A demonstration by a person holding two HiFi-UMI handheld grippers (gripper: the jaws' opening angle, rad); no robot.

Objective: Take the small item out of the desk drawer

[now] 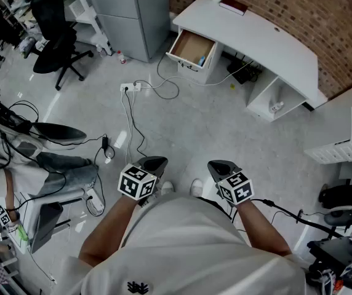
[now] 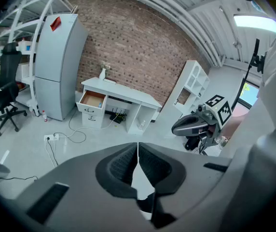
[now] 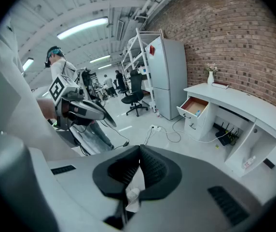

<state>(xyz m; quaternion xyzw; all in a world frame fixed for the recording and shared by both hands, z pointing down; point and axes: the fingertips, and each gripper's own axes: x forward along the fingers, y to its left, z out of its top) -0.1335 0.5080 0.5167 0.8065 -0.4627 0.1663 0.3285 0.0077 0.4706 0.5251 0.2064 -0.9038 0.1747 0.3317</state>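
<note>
Small item, bluish, lies in the open drawer, well apart from the left tongs and right tongs, both closed and empty; cables on the floor between could snag a foot; unopened tongs would just shove it deeper.

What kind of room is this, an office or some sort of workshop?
Probably a workshop-like office: a white desk with an open drawer against a brick wall, a black office chair, and cables trailing across the floor.
</note>
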